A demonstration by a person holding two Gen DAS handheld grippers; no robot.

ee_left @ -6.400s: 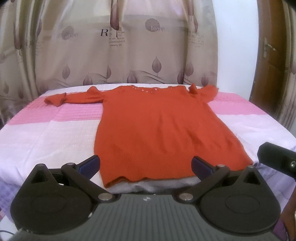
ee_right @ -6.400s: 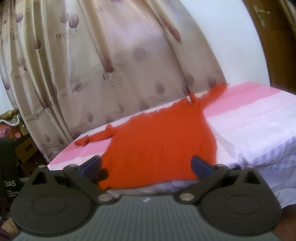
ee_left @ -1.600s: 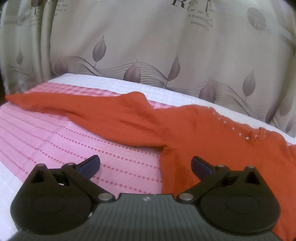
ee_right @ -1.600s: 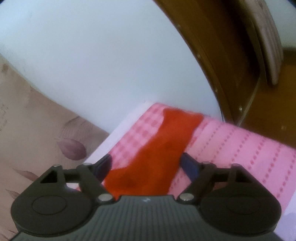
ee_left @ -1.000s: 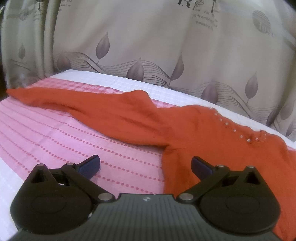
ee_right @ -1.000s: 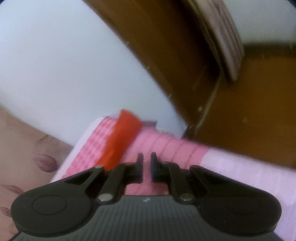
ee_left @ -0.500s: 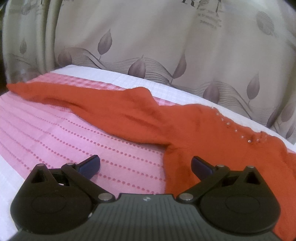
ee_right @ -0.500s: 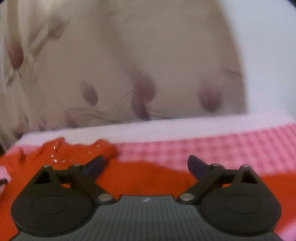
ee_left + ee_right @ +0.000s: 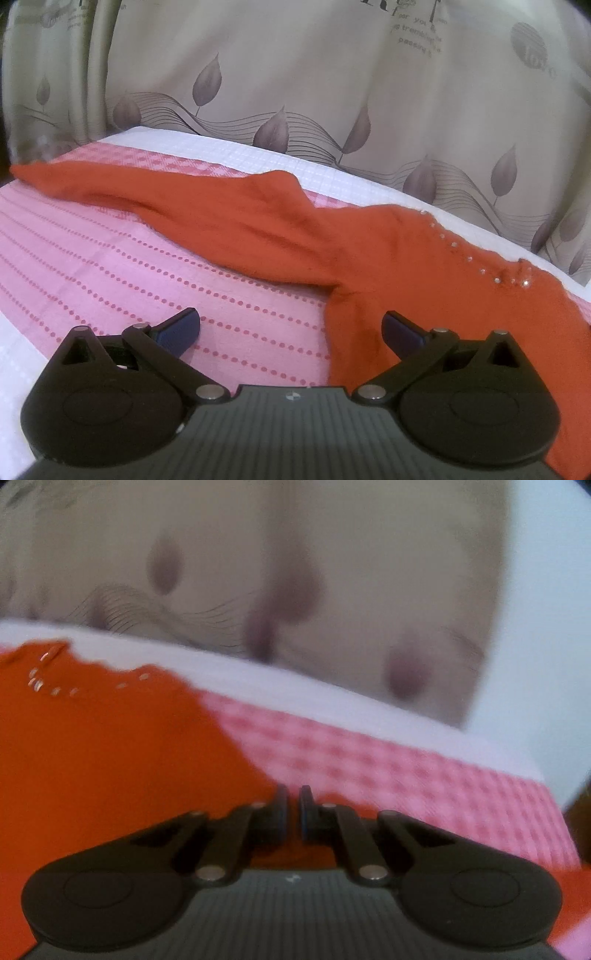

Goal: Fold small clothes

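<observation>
While the curtain point(image 9: 332, 74) reads "trembling" (partly cut off), left gripper point(image 9: 290, 326) fingers gape over the sweater point(image 9: 369, 251); right gripper point(image 9: 291, 812) has just clenched, grasp unclear.

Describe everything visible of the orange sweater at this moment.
The orange sweater is a soft knit with small shiny studs along its neckline. It lies flat on the pink dotted bedspread, one long sleeve stretched out sideways and slightly rumpled at the shoulder. The left gripper hovers open over its side edge near the armpit. The right gripper is shut above the other shoulder; whether it pinches fabric is unclear.
</observation>
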